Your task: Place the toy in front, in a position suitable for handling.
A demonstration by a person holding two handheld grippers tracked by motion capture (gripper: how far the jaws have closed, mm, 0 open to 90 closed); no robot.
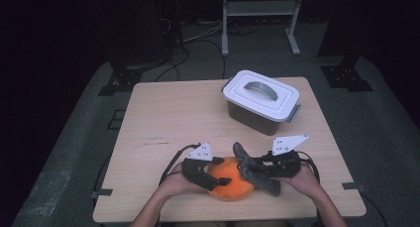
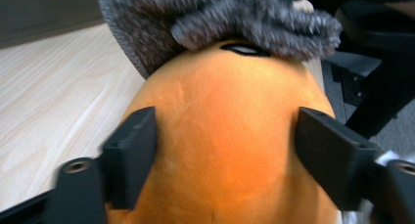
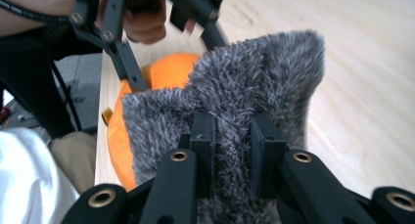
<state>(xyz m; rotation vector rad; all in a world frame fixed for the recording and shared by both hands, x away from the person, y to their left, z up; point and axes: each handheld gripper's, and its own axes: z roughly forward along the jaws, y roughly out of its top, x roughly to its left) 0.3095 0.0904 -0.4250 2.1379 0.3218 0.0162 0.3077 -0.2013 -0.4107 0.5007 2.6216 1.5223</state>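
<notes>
Left gripper (image 1: 214, 173) is clamped on a round orange plush toy (image 1: 229, 178), jaws spread fairly wide, one pressing each flank of it. Its own view shows both black jaws dug into the soft orange body (image 2: 220, 150), with a small black-and-white stitched mark near the top, partly under fur. Right gripper (image 1: 257, 168) has its jaws narrow, pinching a shaggy grey fur piece (image 1: 253, 168) between them; in the right gripper view the two jaws sit close together with the grey fur (image 3: 235, 111) bunched in the gap. Fur piece lies draped over the toy's right side and top, touching it (whether it is sewn to the toy or a loose cloth cannot be told). One end sticks up toward the table centre, the other hangs down at the front right.

Toy rests on the pale wooden table (image 1: 168, 118) at the near edge, roughly mid-width, between the person's two hands. Left hand (image 1: 173, 183) and right hand (image 1: 304, 180) come in from the bottom edge, forearms angled inward. Grey three-cornered plates top both grippers, cables trailing back.

Farther off, toward the right rear of the table, stands a white-lidded grey plastic storage box (image 1: 261, 102) with a grey carry handle, lid on, well apart from the toy. In the right gripper view the left gripper (image 3: 147, 48) shows above, against the orange plush toy (image 3: 169, 70).
</notes>
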